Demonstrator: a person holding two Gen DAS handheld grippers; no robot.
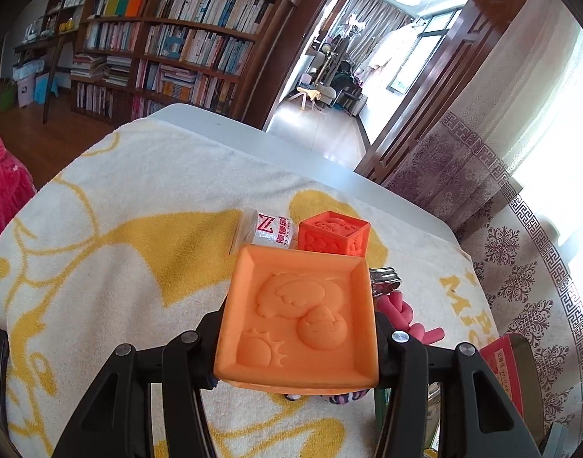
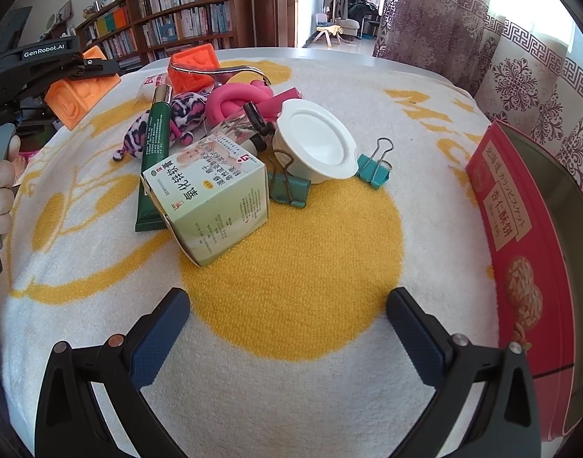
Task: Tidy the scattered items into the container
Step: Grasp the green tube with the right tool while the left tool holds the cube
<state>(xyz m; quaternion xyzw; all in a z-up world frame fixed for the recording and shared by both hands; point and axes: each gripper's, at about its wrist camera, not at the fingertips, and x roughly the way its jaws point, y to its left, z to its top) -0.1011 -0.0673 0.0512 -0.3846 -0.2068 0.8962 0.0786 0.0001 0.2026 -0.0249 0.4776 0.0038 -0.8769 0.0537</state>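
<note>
Right wrist view: pile at centre of towel-covered table (image 2: 291,267). Carton (image 2: 209,200) at front, lying partly on tube (image 2: 154,160); plush toy (image 2: 177,118) behind tube. White lid (image 2: 316,145) to right of carton, w/ binder clips (image 2: 375,170) on either side. Foam twist (image 2: 245,101) behind lid; embossed block (image 2: 194,68) at rear. Tin (image 2: 520,252) at far right edge. Second block (image 2: 79,93) held above table at left.

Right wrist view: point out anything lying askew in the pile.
The pale green cardboard medicine box sits tilted, propped on the dark green tube with one corner raised off the yellow-and-white towel. Nothing looks spilled.
</note>
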